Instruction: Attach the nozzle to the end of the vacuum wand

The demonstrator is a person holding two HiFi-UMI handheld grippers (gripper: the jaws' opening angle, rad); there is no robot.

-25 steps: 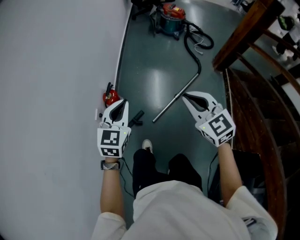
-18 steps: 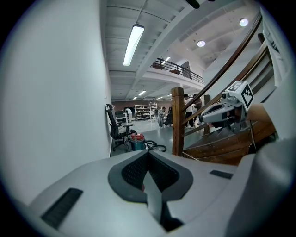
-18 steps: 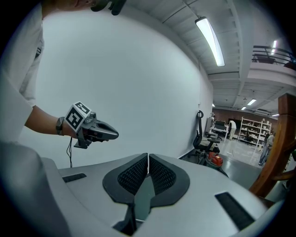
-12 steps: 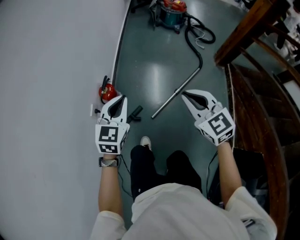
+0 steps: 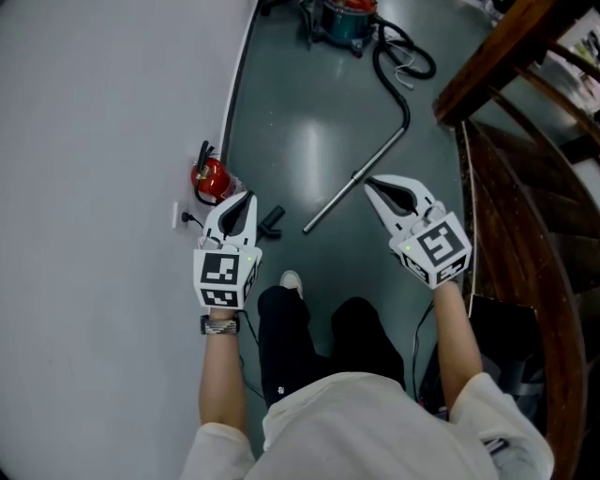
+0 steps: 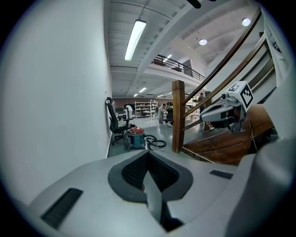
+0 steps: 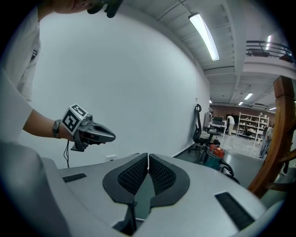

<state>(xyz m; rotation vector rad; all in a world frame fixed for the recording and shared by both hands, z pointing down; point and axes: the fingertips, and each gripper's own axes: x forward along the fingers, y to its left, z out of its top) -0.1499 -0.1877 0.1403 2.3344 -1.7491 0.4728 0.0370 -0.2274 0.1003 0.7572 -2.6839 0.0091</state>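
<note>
1. Both grippers now sit lower over the floor (image 5: 309, 141) than in the earlier frames, side by side in front of the person.
2. Left gripper (image 5: 244, 199): jaws fully together, nothing between them.
3. Right gripper (image 5: 371, 185): jaws together, nothing held.
4. Nozzle (image 5: 271, 221): lies on the floor between the red fire extinguisher (image 5: 208, 175) and the wand's free end, apart from both.
5. Vacuum wand (image 5: 330, 206): lies flat; its hose (image 5: 401, 89) runs back to the vacuum cleaner (image 5: 339, 17).

The small black nozzle (image 5: 272, 221) lies on the floor (image 5: 300, 112), left of the long silver metal vacuum wand's (image 5: 356, 180) near end. The wooden stairs (image 5: 525, 216) stand to the wand's right.
</note>
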